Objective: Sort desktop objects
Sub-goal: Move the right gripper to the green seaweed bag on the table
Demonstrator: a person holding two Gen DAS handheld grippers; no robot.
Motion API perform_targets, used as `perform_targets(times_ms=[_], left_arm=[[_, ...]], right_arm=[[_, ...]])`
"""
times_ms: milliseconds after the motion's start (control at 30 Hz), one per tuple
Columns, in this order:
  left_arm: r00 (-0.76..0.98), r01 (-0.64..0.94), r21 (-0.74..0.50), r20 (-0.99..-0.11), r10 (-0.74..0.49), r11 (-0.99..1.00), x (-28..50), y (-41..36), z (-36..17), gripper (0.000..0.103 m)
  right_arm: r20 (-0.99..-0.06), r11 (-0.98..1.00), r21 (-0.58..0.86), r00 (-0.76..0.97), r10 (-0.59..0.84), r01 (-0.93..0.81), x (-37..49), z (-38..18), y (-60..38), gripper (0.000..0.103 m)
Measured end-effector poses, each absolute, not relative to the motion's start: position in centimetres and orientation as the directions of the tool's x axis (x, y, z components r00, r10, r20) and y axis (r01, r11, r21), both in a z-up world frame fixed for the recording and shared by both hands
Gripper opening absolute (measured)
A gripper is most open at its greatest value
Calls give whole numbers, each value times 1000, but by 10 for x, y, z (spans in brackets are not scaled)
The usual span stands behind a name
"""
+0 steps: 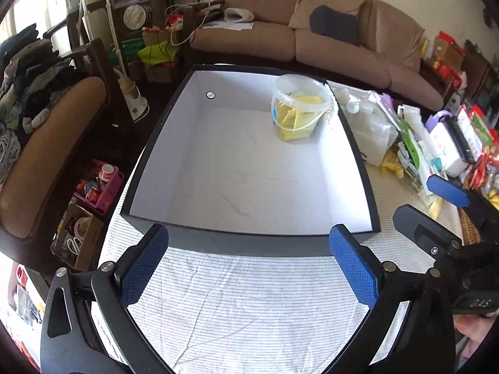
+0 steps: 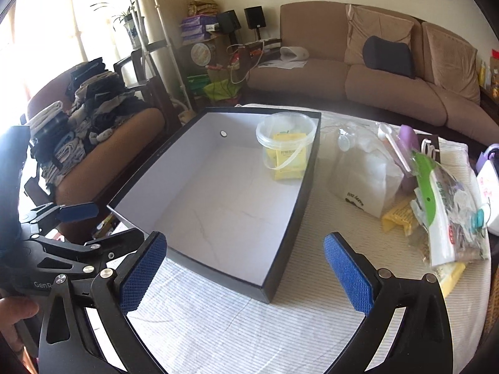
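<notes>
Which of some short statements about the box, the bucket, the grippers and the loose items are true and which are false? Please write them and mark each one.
1. The clear plastic bucket with yellow packets stands inside the black box with a white inside. True.
2. The bucket stands in the near left corner of the box. False: it is in the far right corner.
3. The left gripper is shut on a packet. False: its blue pads are wide apart and hold nothing.
4. The right gripper is open and empty. True.
5. The white plastic bag with black print lies on the striped tablecloth, outside the box to its right. True.
</notes>
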State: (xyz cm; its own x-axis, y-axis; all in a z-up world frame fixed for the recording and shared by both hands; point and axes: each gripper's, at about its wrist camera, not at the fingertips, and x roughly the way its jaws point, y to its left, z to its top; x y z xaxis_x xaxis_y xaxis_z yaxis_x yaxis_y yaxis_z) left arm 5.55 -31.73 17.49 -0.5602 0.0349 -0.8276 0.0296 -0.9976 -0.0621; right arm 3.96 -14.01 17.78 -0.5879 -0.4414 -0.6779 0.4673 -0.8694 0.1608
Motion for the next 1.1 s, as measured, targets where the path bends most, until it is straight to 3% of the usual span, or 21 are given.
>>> perform_targets(times_ms=[600, 933, 1100], left_arm=[[-599, -54, -51, -797, 73, -997, 102, -210, 173, 103], [-583, -147, -131, -789, 193, -980, 92, -132, 132, 103], [-572, -192, -78, -801, 176, -978, 77, -92, 97, 103]], right_arm=[[-660, -918, 136, -657, -364, 371, 102, 178, -39, 103], [-689, -948, 196, -653, -316, 252, 91, 141, 56, 103], [-716, -970, 200, -656, -239, 134, 79, 105, 102, 103]])
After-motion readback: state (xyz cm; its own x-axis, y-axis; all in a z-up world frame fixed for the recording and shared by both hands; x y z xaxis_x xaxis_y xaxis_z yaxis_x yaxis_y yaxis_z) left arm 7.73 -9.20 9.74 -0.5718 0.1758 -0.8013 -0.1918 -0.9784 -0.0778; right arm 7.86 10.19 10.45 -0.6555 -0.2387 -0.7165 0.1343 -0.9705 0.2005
